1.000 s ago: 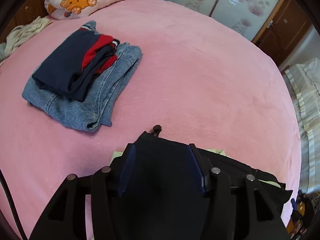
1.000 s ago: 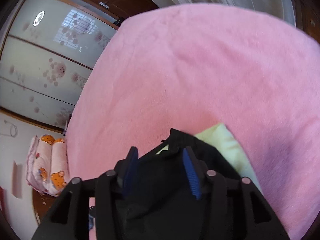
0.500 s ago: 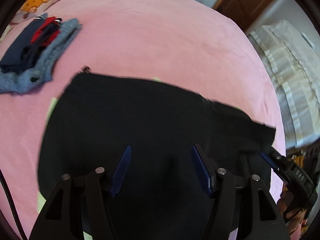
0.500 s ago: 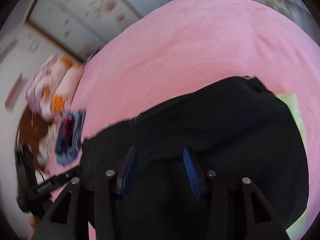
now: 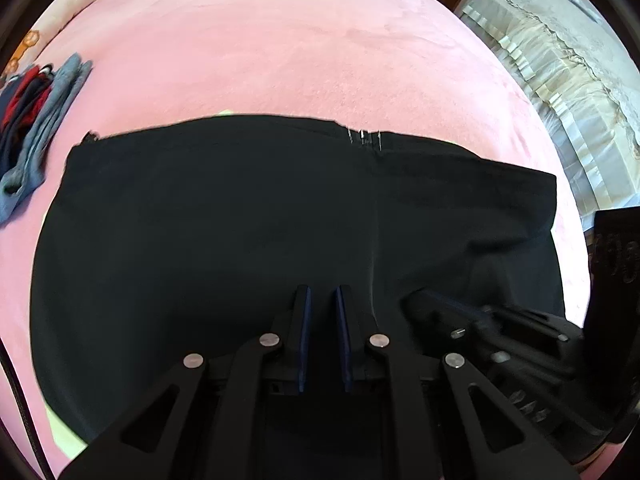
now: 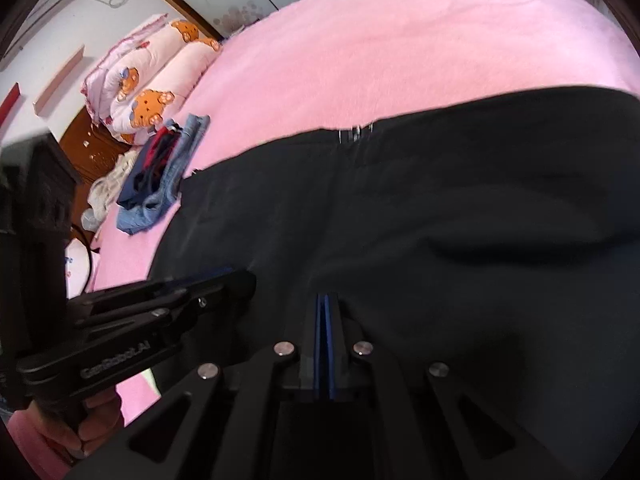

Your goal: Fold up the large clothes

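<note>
A black garment (image 5: pixel 248 216) is spread flat across the pink bed (image 5: pixel 280 48), where a second ago only a bunched corner lay under the grippers. Both jaws have just been closing: the left gripper (image 5: pixel 322 300) is nearly together and the right gripper (image 6: pixel 327 300) fully together at the garment's near edge, at six o'clock. Whether cloth is pinched cannot be told, dark on dark. The grips probably begin the next fold. No containers are seen; a stack of folded clothes (image 5: pixel 36 120) lies at nine o'clock, clear of the garment.
</note>
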